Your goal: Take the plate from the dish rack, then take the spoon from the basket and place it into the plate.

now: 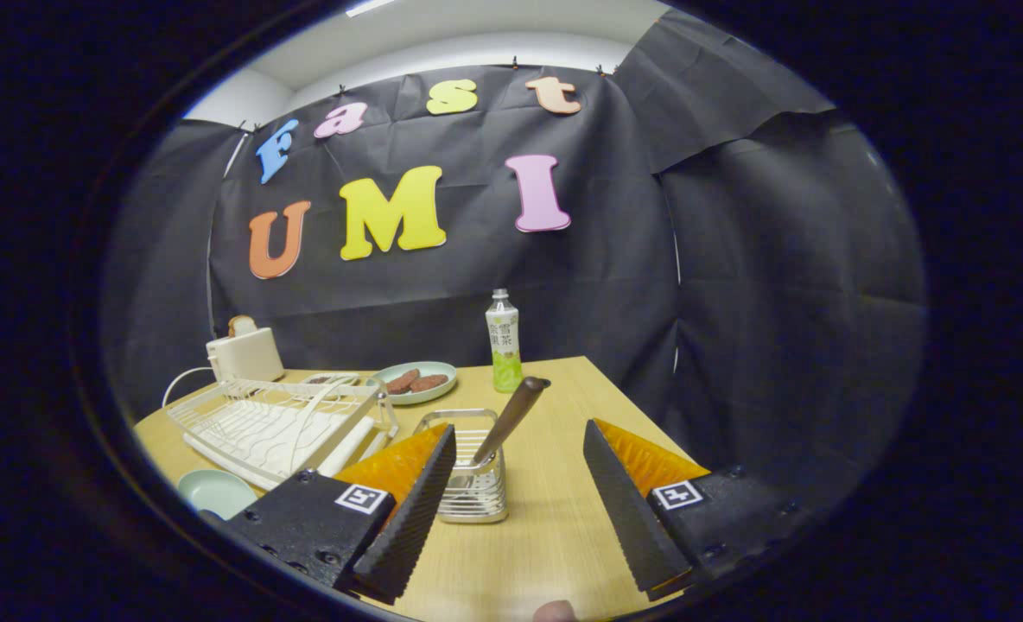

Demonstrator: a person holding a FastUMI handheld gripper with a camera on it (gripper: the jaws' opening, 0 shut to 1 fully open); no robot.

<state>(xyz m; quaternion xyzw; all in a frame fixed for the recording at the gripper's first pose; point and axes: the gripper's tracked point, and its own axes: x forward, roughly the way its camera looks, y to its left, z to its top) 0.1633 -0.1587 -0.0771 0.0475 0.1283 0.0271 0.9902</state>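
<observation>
Two fingers of the hand-held gripper (518,449) spread wide, holding nothing.

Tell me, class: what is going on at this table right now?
A hand-held gripper hovers open above the wooden table, holding nothing. Between its fingers stands a wire basket with a brown-handled spoon leaning in it. A pale green plate already sits on the table beside the white dish rack.

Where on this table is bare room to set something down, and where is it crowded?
Bare wood lies between the open gripper jaws, in front of the basket holding the spoon, and to the right of the bottle. The dish rack, toaster, food plate and empty plate crowd the left.
</observation>
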